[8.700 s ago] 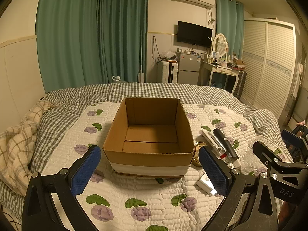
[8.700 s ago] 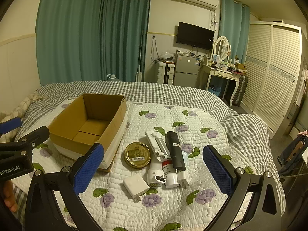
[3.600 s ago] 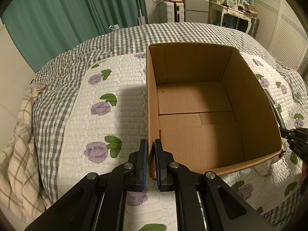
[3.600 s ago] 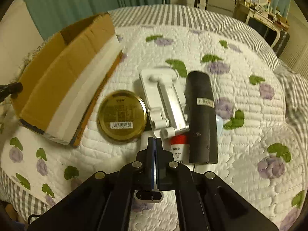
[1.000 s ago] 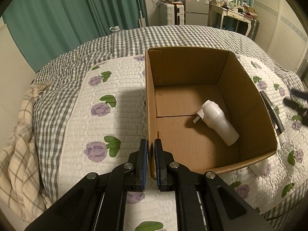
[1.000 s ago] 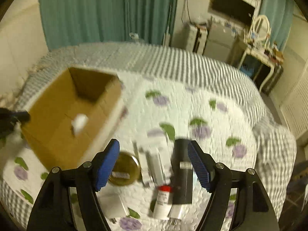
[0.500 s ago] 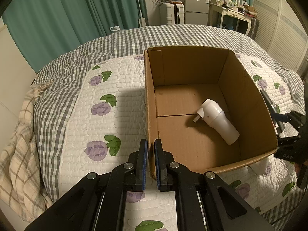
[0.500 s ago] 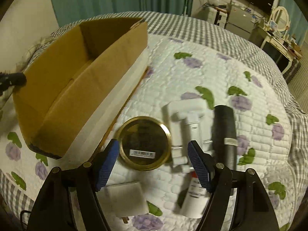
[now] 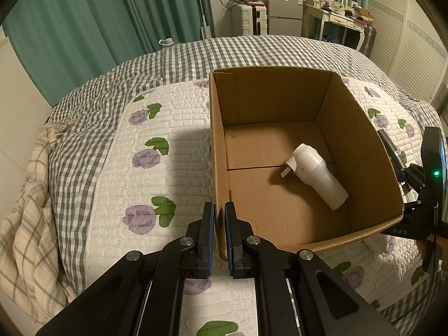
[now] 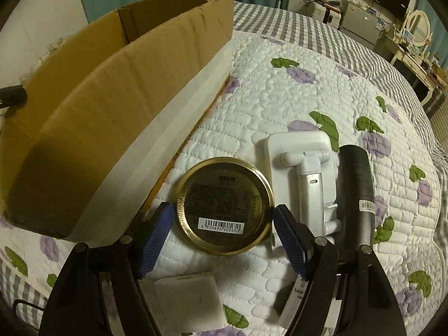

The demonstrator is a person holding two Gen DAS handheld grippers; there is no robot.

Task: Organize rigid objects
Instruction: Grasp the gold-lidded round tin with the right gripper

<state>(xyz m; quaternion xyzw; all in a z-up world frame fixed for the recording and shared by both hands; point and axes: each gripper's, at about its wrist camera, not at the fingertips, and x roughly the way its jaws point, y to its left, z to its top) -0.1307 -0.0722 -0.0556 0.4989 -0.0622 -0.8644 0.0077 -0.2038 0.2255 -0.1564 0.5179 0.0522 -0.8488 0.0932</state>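
Observation:
My left gripper (image 9: 220, 232) is shut on the near left wall of the open cardboard box (image 9: 217, 140). A white plug-shaped bottle (image 9: 319, 176) lies on the box floor. My right gripper (image 10: 224, 238) is open, its blue pads on either side of a round gold tin (image 10: 224, 205) with a barcode label, lying flat on the quilt. The pads stand close to the tin's rim. Beside the tin lie a white folding stand (image 10: 305, 173) and a black cylinder (image 10: 357, 187). The box (image 10: 112, 84) stands left of the tin.
A white square block (image 10: 190, 294) lies under the right gripper, and a white tube (image 10: 294, 299) partly shows beneath its right finger. The floral quilt (image 9: 156, 173) covers a checked bed. A plaid blanket (image 9: 25, 224) lies at the left edge.
My right gripper has dropped lower and moved forward, so its open pads now flank the gold tin. The left gripper and the box have stayed put.

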